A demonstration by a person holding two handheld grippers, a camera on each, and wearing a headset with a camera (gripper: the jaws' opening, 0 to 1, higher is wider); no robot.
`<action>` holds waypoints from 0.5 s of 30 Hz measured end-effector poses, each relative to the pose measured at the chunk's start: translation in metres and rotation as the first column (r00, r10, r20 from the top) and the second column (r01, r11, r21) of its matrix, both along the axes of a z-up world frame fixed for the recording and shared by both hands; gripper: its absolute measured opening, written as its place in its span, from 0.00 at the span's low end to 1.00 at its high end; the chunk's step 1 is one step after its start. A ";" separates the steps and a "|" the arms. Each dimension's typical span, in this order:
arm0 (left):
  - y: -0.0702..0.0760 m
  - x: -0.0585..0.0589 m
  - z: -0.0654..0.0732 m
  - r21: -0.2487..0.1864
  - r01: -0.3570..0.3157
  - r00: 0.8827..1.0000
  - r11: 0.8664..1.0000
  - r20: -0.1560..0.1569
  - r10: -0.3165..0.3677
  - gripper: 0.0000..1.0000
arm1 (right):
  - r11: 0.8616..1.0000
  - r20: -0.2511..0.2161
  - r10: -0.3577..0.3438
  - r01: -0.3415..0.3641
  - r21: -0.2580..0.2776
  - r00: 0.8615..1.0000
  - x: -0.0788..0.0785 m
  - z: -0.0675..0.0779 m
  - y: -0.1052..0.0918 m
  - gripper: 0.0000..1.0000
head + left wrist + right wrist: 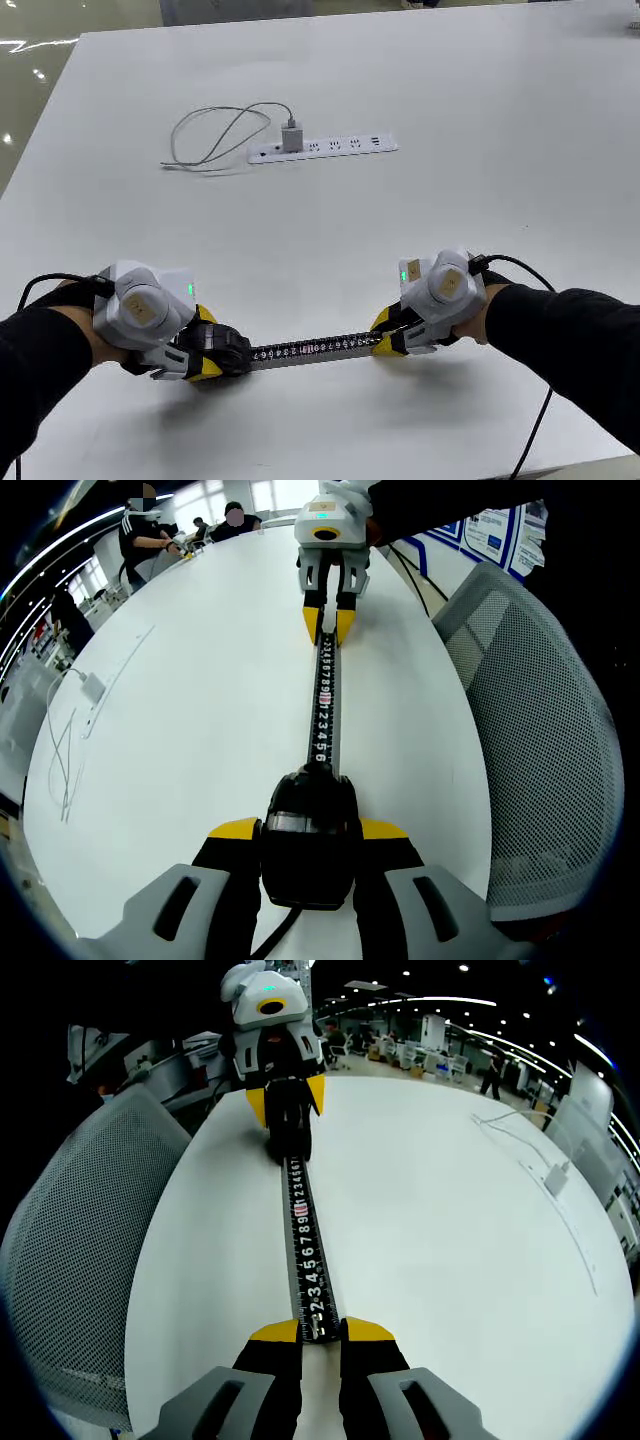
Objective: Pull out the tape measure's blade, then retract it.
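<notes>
Two holds: my left gripper (310, 832) clamps the rigid case (308, 865), my right gripper (320, 1332) pinches the thin, springy blade (303, 1240) by its tip; it could snap back.

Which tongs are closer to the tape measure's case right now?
Left. The left tongs are shut around the case itself. The right tongs pinch the end of the pulled-out blade, apart from the case.
</notes>
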State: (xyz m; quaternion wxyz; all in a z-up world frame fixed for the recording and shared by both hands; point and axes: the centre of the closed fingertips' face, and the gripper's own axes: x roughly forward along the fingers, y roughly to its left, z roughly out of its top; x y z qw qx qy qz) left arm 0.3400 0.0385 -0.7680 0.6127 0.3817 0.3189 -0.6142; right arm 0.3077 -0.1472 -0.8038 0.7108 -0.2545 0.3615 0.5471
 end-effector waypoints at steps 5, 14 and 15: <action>0.000 0.000 0.000 0.000 0.000 1.000 1.000 0.001 0.000 0.30 | 1.000 0.000 -0.002 0.002 -0.004 1.000 0.001 -0.001 -0.004 0.10; 0.000 0.000 0.001 -0.001 -0.002 1.000 1.000 0.001 0.002 0.30 | 1.000 0.000 -0.004 0.004 -0.005 1.000 0.000 -0.001 -0.010 0.10; 0.000 0.000 0.001 -0.001 -0.003 1.000 1.000 0.001 0.003 0.30 | 1.000 0.001 -0.002 0.002 -0.007 1.000 0.000 -0.001 -0.011 0.10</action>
